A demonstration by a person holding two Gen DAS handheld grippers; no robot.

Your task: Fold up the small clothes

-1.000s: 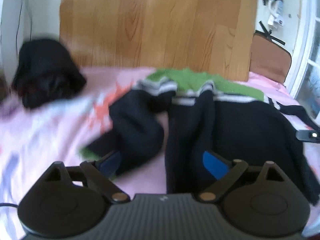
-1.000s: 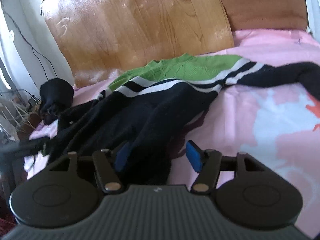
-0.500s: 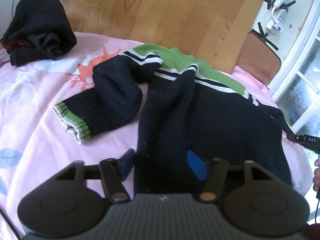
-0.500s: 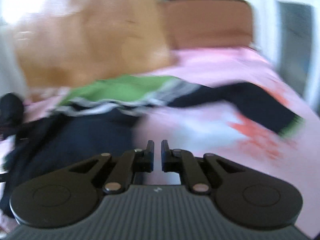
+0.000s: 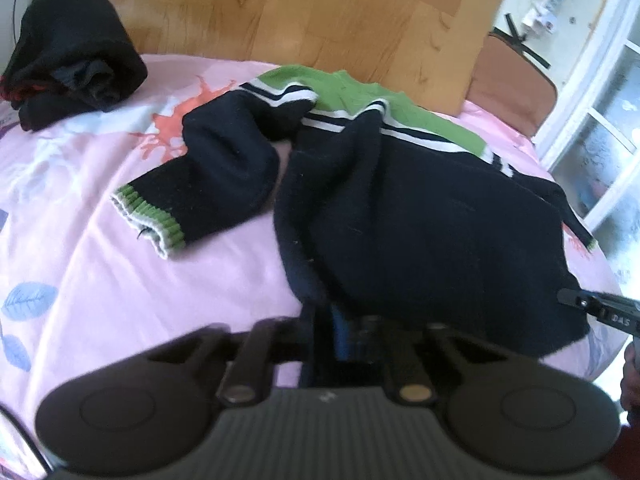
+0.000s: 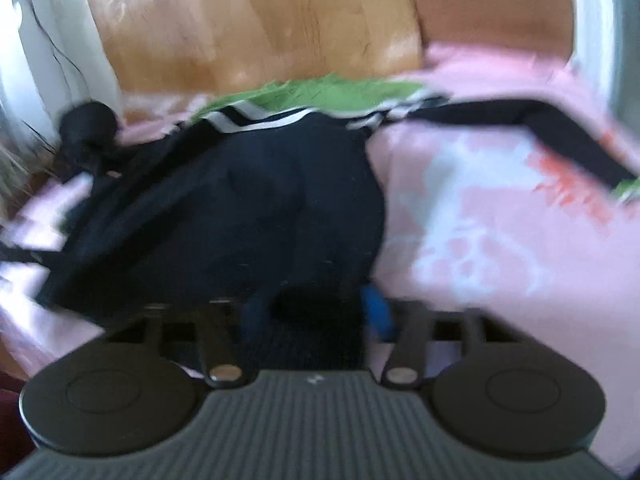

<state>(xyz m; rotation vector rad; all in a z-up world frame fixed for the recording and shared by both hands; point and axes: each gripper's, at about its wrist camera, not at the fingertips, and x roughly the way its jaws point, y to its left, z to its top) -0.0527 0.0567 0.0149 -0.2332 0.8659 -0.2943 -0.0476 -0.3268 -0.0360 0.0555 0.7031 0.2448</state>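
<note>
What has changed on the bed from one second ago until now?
The left gripper closed on the hem of the dark sweater; a second ago its jaws stood open. The right gripper now has the hem bunched between its pads. The sweater stayed spread on the pink sheet, the folded dark pile untouched.

My bed point(image 5: 100, 264) has a pink printed sheet, wooden headboard point(image 5: 300, 12) behind, bright window point(image 5: 600, 152) on the right.

Navy sweater point(image 5: 420, 216) with green yoke and white stripes on a pink, orange-splashed sheet point(image 5: 100, 260).
</note>
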